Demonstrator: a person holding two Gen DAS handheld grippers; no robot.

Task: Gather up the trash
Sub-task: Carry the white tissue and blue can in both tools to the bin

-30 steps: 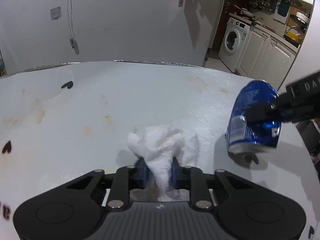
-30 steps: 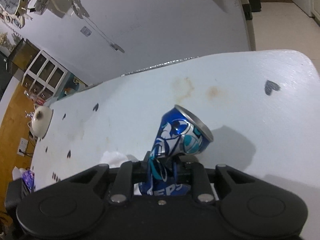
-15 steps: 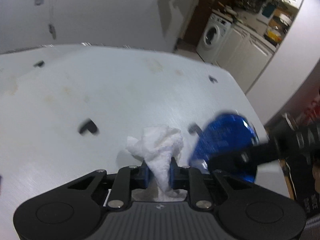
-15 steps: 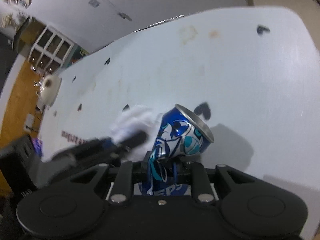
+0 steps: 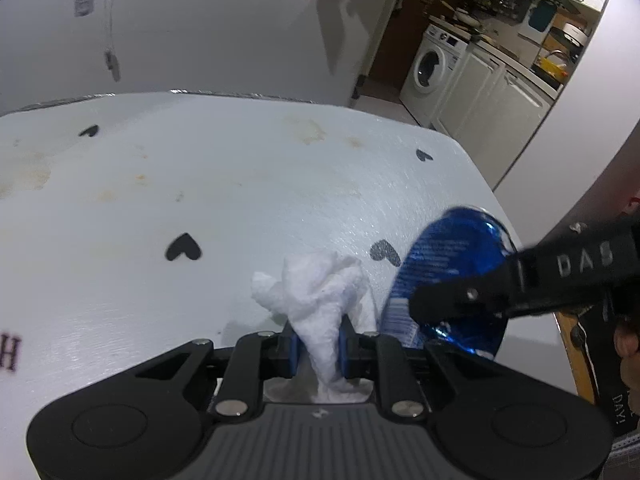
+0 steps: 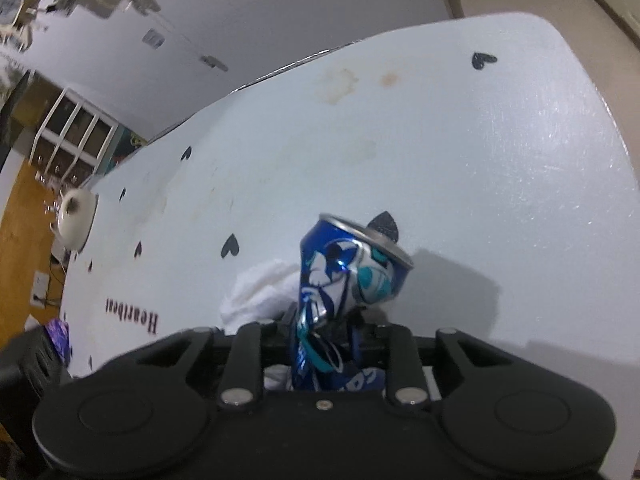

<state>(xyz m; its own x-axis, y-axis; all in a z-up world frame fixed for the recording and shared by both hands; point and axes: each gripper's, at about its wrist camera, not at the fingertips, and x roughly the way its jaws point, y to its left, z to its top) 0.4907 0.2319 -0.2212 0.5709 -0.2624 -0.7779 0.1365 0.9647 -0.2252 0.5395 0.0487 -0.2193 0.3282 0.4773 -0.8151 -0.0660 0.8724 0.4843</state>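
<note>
L gripper (image 5: 318, 338) is clamped on a crumpled white tissue (image 5: 320, 292), wad sticking up out front of the blue pads. R gripper (image 6: 326, 334) is pinching a crushed blue can (image 6: 348, 276) at its dented waist, top end tilted up and away. Both are held above the white table (image 5: 240, 200) w/ black heart marks. Vs a sec ago: the two have come together; the can was well off to the right of the L gripper, now it's just beside the tissue, nearly touching. Table's right edge & corner now nearer under them. Grips unchanged.
</note>
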